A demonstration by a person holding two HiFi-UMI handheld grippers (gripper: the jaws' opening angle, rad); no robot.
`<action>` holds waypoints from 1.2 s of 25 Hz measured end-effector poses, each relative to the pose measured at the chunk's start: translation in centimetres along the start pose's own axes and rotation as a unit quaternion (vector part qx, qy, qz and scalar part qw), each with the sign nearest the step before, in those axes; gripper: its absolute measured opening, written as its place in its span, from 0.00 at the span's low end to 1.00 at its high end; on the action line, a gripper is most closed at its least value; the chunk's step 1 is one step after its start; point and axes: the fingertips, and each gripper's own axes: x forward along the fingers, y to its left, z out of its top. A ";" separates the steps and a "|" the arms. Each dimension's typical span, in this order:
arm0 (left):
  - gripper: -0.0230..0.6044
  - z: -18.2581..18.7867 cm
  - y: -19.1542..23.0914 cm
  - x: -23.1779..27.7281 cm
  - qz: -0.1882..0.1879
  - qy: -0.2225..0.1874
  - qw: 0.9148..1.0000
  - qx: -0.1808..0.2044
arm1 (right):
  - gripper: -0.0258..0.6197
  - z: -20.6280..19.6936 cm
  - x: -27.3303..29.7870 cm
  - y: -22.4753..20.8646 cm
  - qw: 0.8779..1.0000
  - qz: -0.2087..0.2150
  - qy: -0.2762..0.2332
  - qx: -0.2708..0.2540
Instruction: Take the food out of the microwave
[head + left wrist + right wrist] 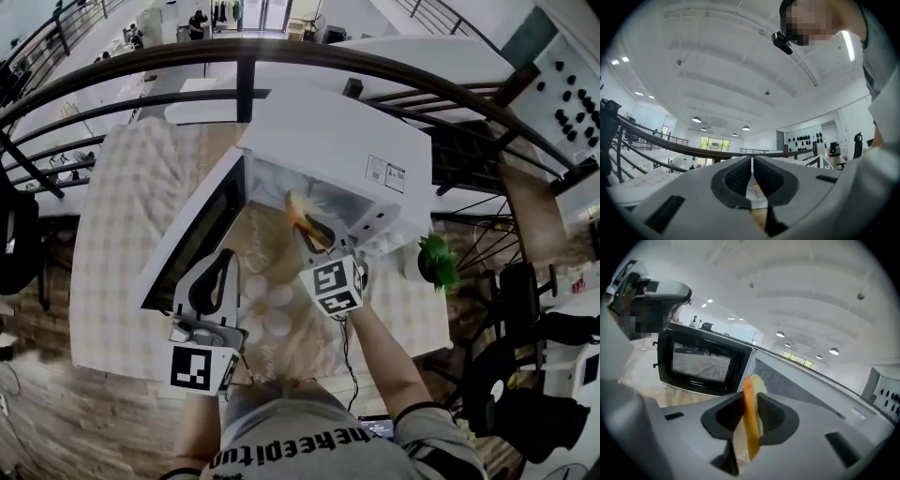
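Note:
A white microwave [337, 131] stands on the table with its door [192, 239] swung open to the left. My right gripper [314, 234] is at the mouth of the cavity, shut on a thin slice of food [298, 211] with an orange edge. In the right gripper view the slice [751, 427] stands on edge between the pads of the right gripper [750, 411], with the open door [701, 364] behind it. My left gripper [225, 258] hovers beside the door's lower end. In its own view the left gripper [752, 171] has its jaws together and nothing between them.
A checked cloth [122, 216] covers the table, with pale round shapes [267, 295] in front of the microwave. A small green plant [438, 261] sits at the table's right edge. A dark railing [281, 56] curves behind the microwave, above a lower floor.

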 end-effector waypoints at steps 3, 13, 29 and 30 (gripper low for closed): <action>0.06 0.6 -0.8 -0.4 0.003 -0.004 1.000 0.003 | 0.19 0.6 -1.9 0.0 1.000 0.002 -0.016 0.018; 0.06 1.8 -3.1 -1.3 0.008 -0.009 1.000 0.008 | 0.19 2.2 -7.3 -0.5 0.994 0.004 -0.069 0.083; 0.06 4.0 -5.9 -3.5 0.019 -0.026 0.999 0.022 | 0.19 3.9 -14.8 -1.6 0.981 -0.004 -0.132 0.144; 0.06 4.2 -6.1 -3.6 0.019 -0.028 0.999 0.023 | 0.19 4.0 -15.3 -1.6 0.980 -0.004 -0.135 0.147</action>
